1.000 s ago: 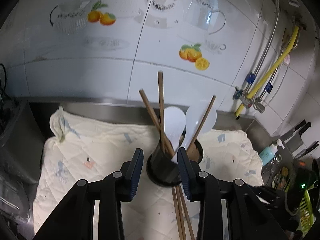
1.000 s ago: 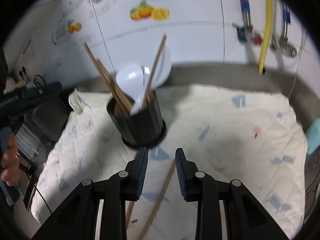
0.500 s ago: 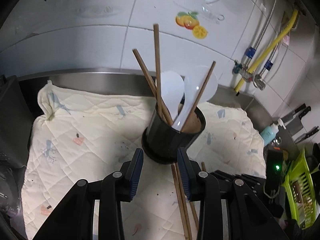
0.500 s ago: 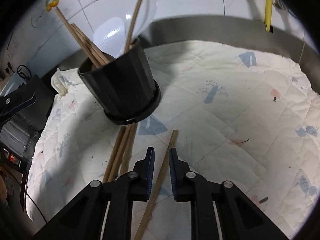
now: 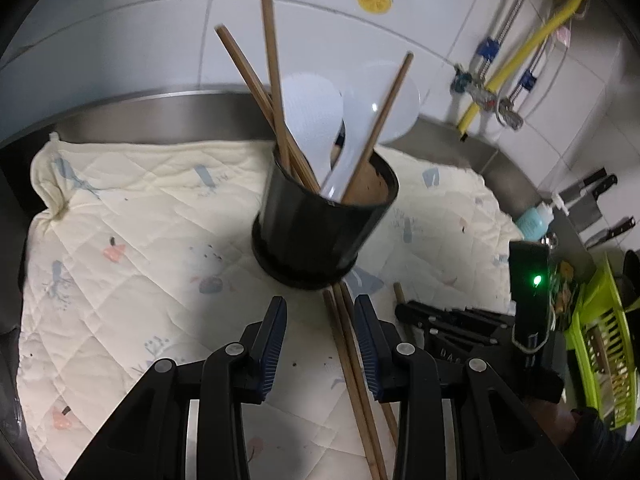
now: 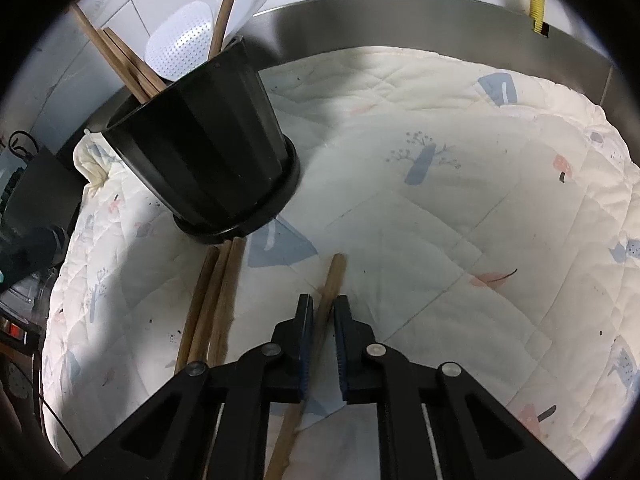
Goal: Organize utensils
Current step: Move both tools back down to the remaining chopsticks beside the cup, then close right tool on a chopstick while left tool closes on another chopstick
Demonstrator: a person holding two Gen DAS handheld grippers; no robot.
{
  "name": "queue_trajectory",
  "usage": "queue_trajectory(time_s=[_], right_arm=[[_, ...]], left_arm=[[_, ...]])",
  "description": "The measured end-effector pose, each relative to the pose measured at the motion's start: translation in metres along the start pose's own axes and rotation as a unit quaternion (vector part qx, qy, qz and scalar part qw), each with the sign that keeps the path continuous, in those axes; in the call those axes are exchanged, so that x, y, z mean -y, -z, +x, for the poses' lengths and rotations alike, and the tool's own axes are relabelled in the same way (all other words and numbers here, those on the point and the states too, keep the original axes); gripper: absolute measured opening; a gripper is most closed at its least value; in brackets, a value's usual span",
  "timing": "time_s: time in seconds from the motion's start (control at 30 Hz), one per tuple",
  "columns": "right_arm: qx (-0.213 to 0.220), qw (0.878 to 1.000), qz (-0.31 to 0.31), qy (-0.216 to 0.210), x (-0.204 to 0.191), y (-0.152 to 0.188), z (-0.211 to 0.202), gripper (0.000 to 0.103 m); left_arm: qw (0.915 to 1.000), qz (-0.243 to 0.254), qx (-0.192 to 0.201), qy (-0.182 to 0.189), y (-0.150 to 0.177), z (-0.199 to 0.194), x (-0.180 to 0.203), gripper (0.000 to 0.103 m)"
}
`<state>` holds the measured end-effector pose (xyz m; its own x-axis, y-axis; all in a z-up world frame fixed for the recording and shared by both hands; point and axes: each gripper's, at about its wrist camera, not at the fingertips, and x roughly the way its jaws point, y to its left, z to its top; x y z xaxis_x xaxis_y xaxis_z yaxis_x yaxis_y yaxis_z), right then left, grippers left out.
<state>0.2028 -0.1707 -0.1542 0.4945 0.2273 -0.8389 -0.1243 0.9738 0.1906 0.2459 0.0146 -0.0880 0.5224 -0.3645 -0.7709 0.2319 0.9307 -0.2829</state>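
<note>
Down on the quilted mat (image 6: 440, 216), the right gripper (image 6: 323, 308) has its fingers drawn in around one loose chopstick (image 6: 335, 272), close to its top end. Whether the pads are actually squeezing it or only flanking it, I can't tell from this angle (there's barely any gap either way).

What could go wrong: the hold sits near one end of a long thin stick, so I'd guess the rest will droop or swivel once it's lifted, and a weak pinch could let it slip back down. Three more chopsticks (image 6: 216, 300) lie just to its left, tips touching the base of the black holder (image 6: 208, 152), so a sloppy lift might drag or scatter them. The holder already has chopsticks and two white paddles (image 5: 340, 120) fanned out in it, and poking a tilted stick in could catch on those or nudge the holder.

Pose-wise, the right gripper is low over the mat, pointing forward along the stick toward the holder. The left gripper (image 5: 320, 328) hangs just in front of the holder, spread wide and holding nothing, with the trio of chopsticks running under its right finger (image 5: 366, 336). From the left view, the right gripper shows as a dark shape lower right.
</note>
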Motion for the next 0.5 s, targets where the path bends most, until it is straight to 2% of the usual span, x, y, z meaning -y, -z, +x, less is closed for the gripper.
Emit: queue_trajectory(time_s=[0.2,0.3,0.5], right_arm=[[0.003,1.000,-0.006,0.004,-0.001,0.000,-0.003,0.012],[0.006,1.000,-0.004,0.005,0.000,0.003,-0.007,0.012],[0.009,1.000,-0.007,0.010,0.002,0.006,-0.015,0.012]], left_arm=[[0.9991,0.003,-0.038,0.017,0.005,0.029,0.005,0.033],[0.9982,0.004,-0.057,0.016,0.006,0.046,0.007,0.027],[0.9969,-0.004,-0.077,0.014,0.007,0.074,0.008,0.024]])
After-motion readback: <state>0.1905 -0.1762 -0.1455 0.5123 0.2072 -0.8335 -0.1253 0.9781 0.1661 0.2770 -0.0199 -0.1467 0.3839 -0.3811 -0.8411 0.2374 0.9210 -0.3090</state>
